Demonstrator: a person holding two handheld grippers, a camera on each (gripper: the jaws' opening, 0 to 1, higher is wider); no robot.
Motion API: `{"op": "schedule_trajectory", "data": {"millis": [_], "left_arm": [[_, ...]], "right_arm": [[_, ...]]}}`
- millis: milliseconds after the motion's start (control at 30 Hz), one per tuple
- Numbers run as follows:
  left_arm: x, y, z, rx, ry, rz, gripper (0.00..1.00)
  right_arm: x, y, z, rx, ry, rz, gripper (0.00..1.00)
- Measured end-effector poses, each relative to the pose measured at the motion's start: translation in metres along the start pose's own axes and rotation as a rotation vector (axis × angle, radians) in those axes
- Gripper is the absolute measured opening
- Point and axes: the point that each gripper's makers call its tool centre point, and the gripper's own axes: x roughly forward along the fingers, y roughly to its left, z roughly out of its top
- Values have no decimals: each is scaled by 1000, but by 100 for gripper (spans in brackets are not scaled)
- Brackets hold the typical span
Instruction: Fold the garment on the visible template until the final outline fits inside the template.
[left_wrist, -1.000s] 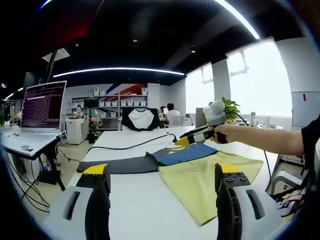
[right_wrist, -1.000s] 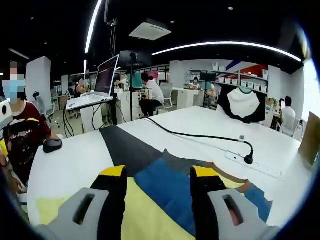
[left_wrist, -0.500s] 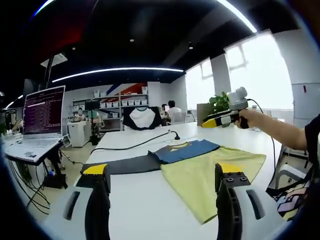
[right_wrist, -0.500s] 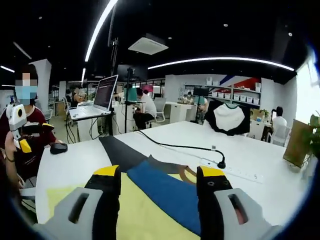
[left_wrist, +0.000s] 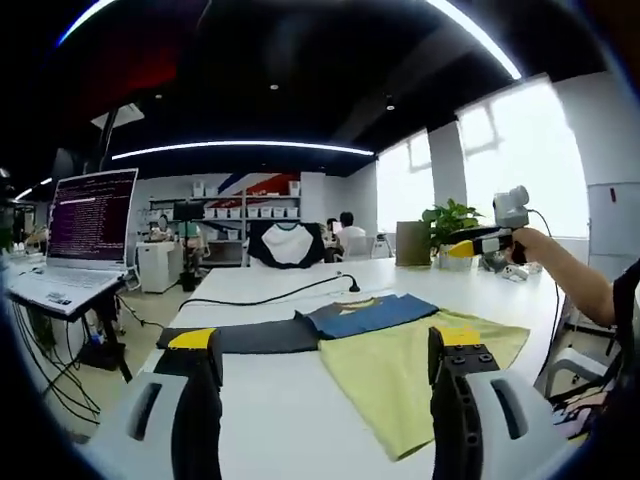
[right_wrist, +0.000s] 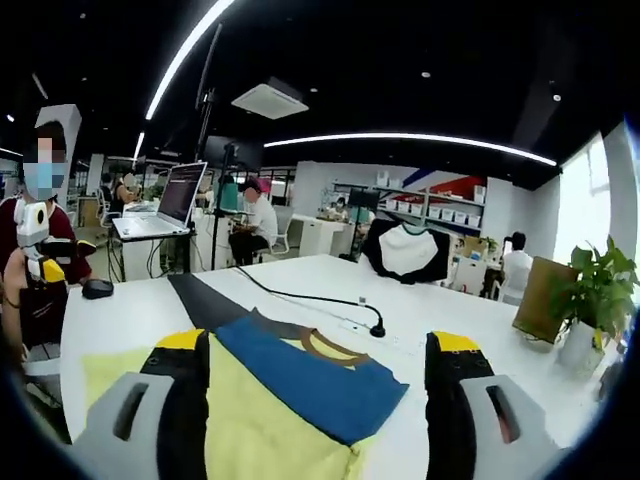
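A yellow-green garment (left_wrist: 395, 375) with a blue panel (left_wrist: 372, 313) and a brown collar lies flat on the white table (left_wrist: 280, 420). Its far side overlaps a dark grey template (left_wrist: 245, 337). My left gripper (left_wrist: 323, 338) hovers open over the table's near edge, holding nothing. A hand holds the right gripper (left_wrist: 470, 245) up in the air off to the right, away from the cloth. In the right gripper view, the open right gripper (right_wrist: 315, 341) is above the garment (right_wrist: 255, 420) and its blue panel (right_wrist: 300, 378), with the template (right_wrist: 205, 300) beyond. The left gripper (right_wrist: 45, 262) is at the far left.
A black cable (right_wrist: 310, 298) with a power strip runs across the table behind the garment. A mouse (right_wrist: 97, 288) lies near the left edge. A laptop (left_wrist: 70, 250) stands on a side desk. A potted plant (right_wrist: 590, 295) and a cardboard box (right_wrist: 545, 300) are at the right.
The right gripper has risen and drawn away to the right of the garment, and its jaws stand wider apart. The left gripper has barely moved.
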Motion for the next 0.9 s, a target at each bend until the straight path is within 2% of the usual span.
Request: {"op": "schedule_trajectory", "data": {"millis": [67,133,300,367,500,567,633,700,800,833,867,900], "left_arm": [[-2,-3,4,23,-10,-1,89],[-3,-1,7,41,-22,23,89],[-3,-5,13,12,-51,25,89],[-3,-9,16,49,-52,38,90],[-3,-15,17,57,-57,22,90],[-3,-15,17,61,-55,26,90],[-3,-13,17,64,-58,36,90],[-4,-11,21,62,-62,50,90],[-5,-14,32,53,-113,70,90],[-5,-16,33,49,-114,67,90],[-4,-19,34,40,-116,60,90],[-4,-21,35,33,-119,56,90]], "right_arm": [[-8,-9,4,3,-34,-32,98],[-22,-16,3,2,-51,-44,99],[-51,-28,-2,2,-80,-81,99],[-66,-32,-9,0,-74,-93,99],[-93,-39,-26,-15,-61,-134,99],[-113,-47,-43,1,-20,-204,99],[-133,-43,-50,-50,-52,-222,99],[-150,-45,-63,-29,-43,-233,99],[-166,-46,-71,-15,-49,-239,99],[-172,-49,-70,2,-71,-259,99],[-175,-55,-70,19,-60,-287,99],[-179,-54,-69,-36,-41,-275,99]]}}
